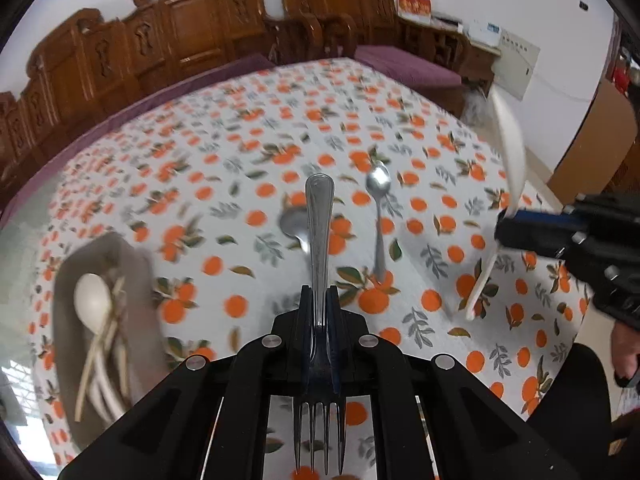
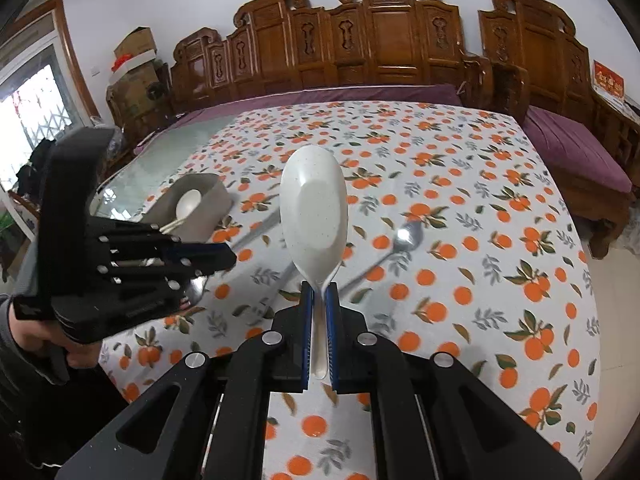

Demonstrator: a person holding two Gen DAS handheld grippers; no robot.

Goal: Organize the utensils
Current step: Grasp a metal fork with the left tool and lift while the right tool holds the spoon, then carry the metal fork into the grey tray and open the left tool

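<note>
Grey tray (image 1: 104,248) sits far left on the desk (image 1: 248,128) with a white spoon (image 1: 93,300) and chopsticks in it; the left claw (image 1: 319,300) is clamped tight on a steel fork (image 1: 319,216), handle pointing away, tines toward the camera. Two steel spoons (image 1: 378,216) lie on the orange-print cloth beyond it; over on the right, the right claw (image 2: 319,304) is pinched closed on a white ladle (image 2: 314,208), held up off the desk.

Black left gripper (image 1: 319,300) and right gripper (image 2: 319,296) have blue-padded fingers (image 2: 307,320) and silver screws.
</note>
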